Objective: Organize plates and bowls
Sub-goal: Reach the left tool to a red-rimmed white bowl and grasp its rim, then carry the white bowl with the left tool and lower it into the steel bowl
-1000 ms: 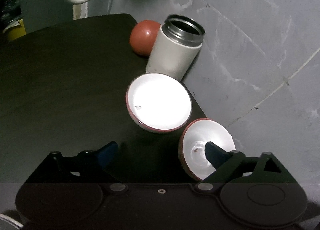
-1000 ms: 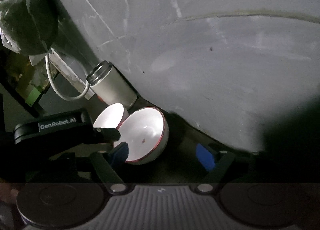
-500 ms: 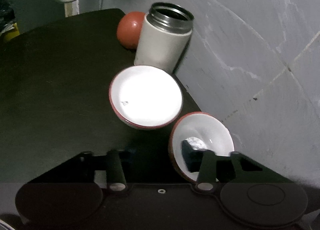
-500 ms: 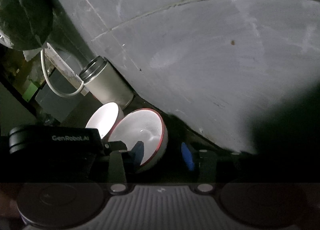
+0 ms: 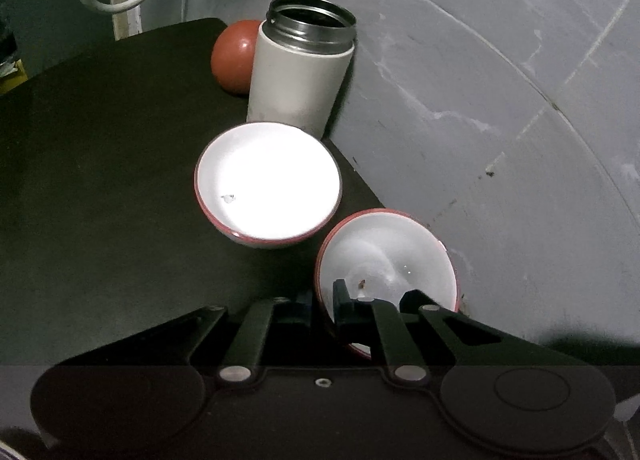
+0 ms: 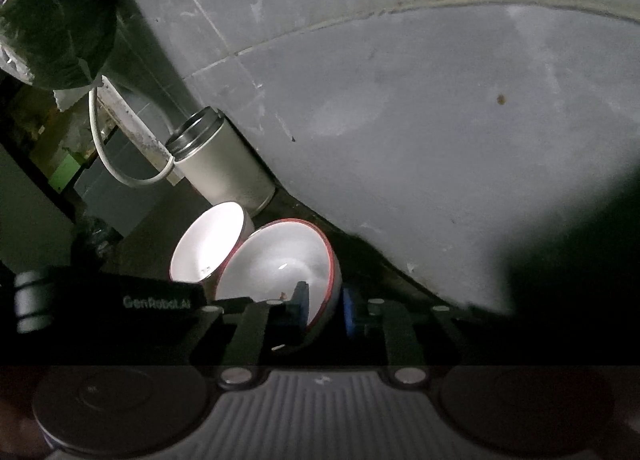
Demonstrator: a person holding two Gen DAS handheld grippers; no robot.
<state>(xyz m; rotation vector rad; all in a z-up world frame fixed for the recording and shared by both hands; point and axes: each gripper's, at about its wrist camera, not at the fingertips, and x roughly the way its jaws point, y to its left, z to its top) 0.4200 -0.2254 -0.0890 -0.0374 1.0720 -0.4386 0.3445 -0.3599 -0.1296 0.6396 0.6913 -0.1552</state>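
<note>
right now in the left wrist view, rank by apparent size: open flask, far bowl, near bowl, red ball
1. far bowl, near bowl and flask: look alike, and nearness varies, so unranked.
2. red ball: clearly smallest, though partly hidden.

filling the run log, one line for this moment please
left gripper: shut on near bowl rim | right gripper: shut on same bowl, opposite rim | bowl tilted | far bowl: on table
</note>
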